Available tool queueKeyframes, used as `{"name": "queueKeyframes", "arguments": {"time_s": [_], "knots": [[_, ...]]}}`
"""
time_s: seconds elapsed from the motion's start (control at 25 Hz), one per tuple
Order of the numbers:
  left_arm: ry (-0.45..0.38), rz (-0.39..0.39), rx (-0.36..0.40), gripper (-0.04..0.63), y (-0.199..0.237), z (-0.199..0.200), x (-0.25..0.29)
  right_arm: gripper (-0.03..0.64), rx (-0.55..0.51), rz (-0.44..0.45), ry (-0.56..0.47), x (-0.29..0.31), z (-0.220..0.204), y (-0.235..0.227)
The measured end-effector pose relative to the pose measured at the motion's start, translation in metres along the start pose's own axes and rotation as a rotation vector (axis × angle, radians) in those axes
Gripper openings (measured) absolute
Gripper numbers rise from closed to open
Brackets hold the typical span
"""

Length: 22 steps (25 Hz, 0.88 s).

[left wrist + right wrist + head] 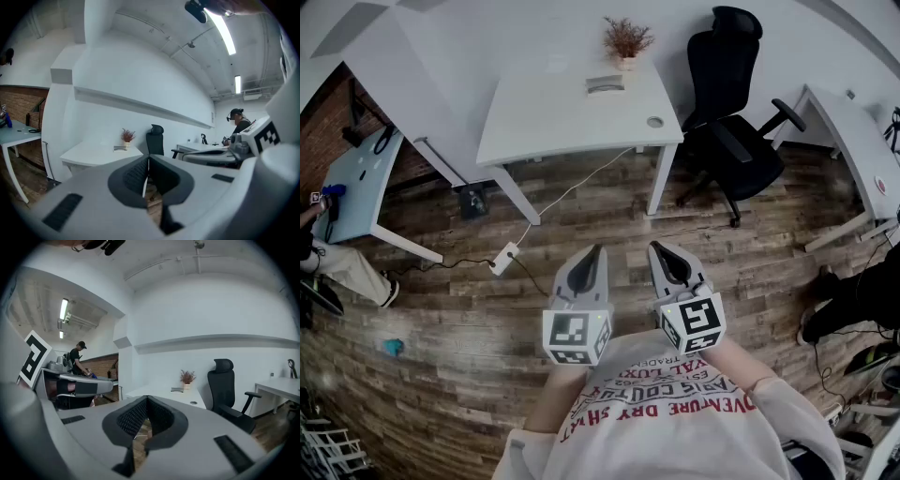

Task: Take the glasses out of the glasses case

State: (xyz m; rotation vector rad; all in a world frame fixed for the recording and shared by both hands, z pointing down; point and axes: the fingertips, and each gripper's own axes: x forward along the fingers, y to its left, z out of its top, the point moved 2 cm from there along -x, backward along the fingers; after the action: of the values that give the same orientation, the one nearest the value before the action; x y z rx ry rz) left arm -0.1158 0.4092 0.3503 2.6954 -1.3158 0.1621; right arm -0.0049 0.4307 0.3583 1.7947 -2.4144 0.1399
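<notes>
A small grey glasses case (605,83) lies closed at the far edge of the white table (553,117), beside a potted dry plant (627,39). It is small and far off in the left gripper view (120,148) and the right gripper view (177,390). No glasses are visible. My left gripper (598,251) and right gripper (656,247) are held side by side in front of my chest, over the wooden floor and well short of the table. Both point at the table, nearly level. Each pair of jaws meets at the tips with nothing between them (148,159) (146,399).
A black office chair (727,103) stands right of the table. A power strip (504,258) and its cable lie on the floor ahead. A light blue table (356,178) with a person stands at the left, and a white desk (853,131) at the right.
</notes>
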Motion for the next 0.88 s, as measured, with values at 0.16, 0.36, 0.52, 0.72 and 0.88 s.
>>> {"name": "queueKeyframes", "arguments": {"time_s": [0.16,0.36,0.52,0.72,0.88], "knots": [[-0.005,0.005,0.012,0.008,0.000,-0.001,0.002,0.012,-0.003,-0.001,0.005,0.002,-0.001,-0.003],[-0.007,0.011,0.005,0.008,0.004,-0.002,0.004,0.012,-0.003,0.000,0.018,0.006,-0.005,-0.002],[-0.002,0.011,-0.002,0.008,0.006,-0.003,0.005,0.012,0.004,-0.008,0.031,0.008,-0.008,-0.002],[0.002,0.014,-0.019,0.008,0.009,-0.009,0.009,0.012,0.034,-0.044,0.027,0.011,-0.013,-0.011],[0.009,0.026,-0.035,0.008,0.012,-0.013,0.019,0.012,0.025,-0.042,0.045,0.020,-0.017,-0.022]]}}
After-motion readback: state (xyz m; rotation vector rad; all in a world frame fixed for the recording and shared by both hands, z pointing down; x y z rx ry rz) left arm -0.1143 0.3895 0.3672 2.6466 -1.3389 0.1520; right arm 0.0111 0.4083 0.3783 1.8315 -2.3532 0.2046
